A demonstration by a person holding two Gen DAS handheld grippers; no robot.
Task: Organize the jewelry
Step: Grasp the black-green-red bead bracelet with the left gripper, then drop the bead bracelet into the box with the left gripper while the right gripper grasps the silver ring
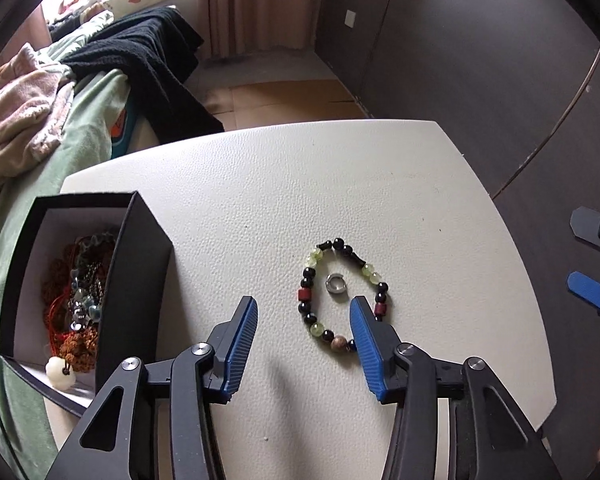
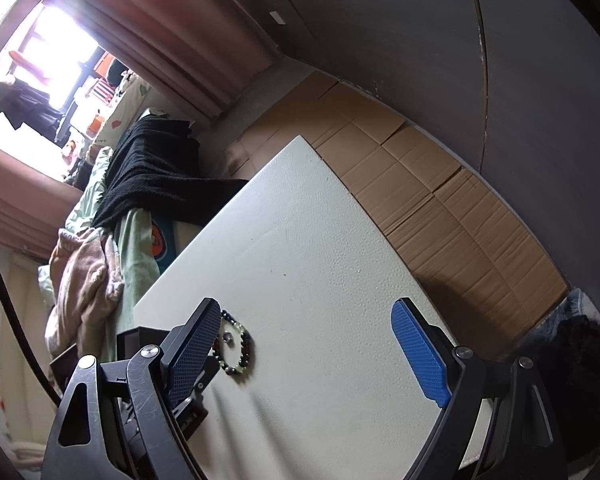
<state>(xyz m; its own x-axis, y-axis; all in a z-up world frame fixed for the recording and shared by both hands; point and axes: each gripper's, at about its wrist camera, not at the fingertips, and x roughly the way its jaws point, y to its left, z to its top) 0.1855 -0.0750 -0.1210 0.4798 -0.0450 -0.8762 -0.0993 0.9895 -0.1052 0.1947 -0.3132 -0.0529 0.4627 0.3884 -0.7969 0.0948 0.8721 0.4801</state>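
Left wrist view: left gripper [image 1: 303, 308] spread wide, bracelet [image 1: 342, 294] at one o'clock, probably lining up a pickup. Box [image 1: 136, 280] waits at nine o'clock. Right gripper [image 2: 306, 316] hangs spread, idle.

White table [image 1: 260, 200] taken as landmark. Left of it, a bed in green sheet [image 1: 88, 120] is seen, draped with black knit cloth [image 1: 152, 64] and pink blanket [image 1: 16, 108]. Beyond it, cardboard flooring [image 2: 440, 208] and pink curtain [image 1: 252, 4] are noted.

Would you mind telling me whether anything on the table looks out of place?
Yes: a beaded bracelet lies loose on the table, with a small silver ring inside its loop, while the other jewelry is piled in the black box at the left.
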